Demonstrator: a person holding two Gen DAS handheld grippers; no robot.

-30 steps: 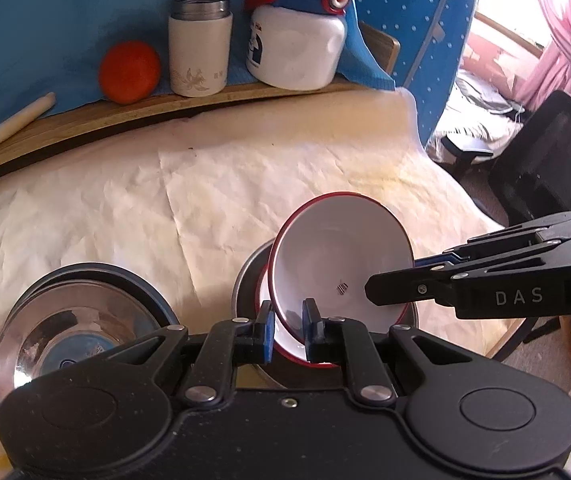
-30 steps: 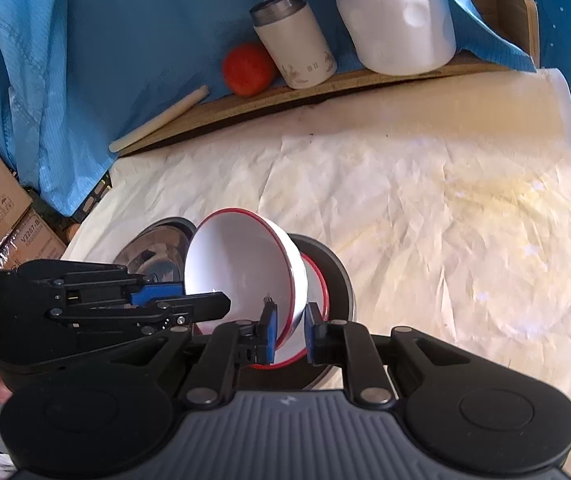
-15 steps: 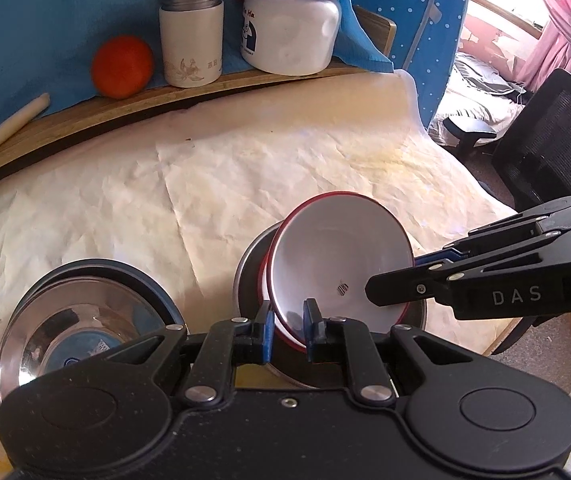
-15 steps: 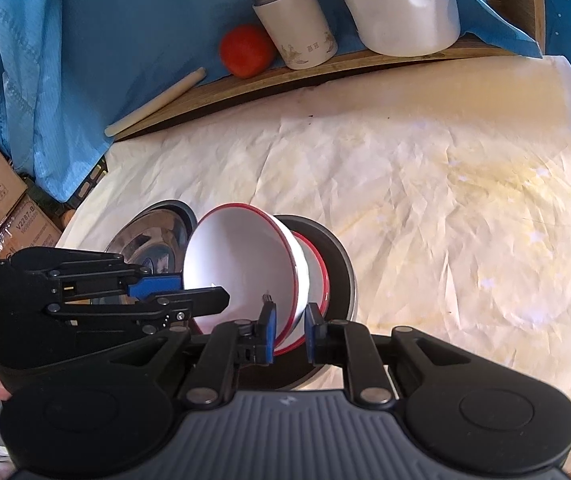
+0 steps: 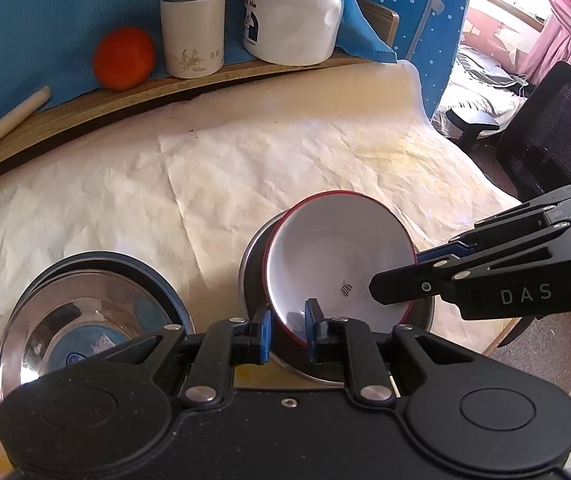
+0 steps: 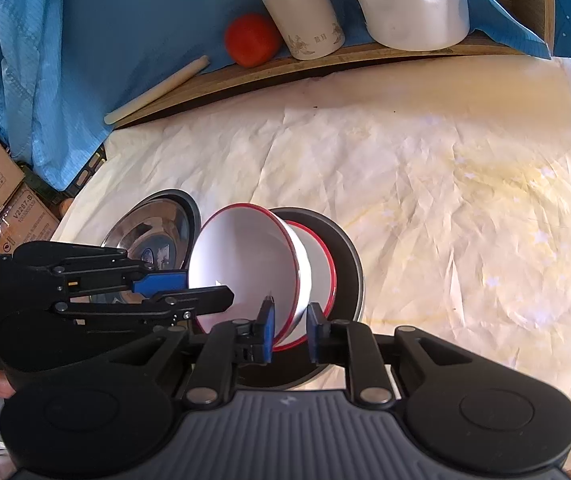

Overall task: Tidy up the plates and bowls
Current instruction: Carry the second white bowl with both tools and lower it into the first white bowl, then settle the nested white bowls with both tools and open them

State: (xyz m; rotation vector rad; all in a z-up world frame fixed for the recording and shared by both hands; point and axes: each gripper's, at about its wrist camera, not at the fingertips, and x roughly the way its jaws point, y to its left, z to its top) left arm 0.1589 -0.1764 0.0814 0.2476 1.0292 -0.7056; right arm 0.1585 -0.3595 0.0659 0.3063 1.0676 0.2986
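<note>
Both grippers were clamped on the same white bowl with a red rim, each pinching a different part of that rim between its blue pads. The left gripper held the bowl's near edge; the right gripper held the rim on the opposite side. The bowl was tipped steeply, its opening turned toward the left gripper, over a second red-rimmed bowl that sat in a dark pan. Just beside the pan a steel bowl rested on the crumpled white paper covering the table.
</note>
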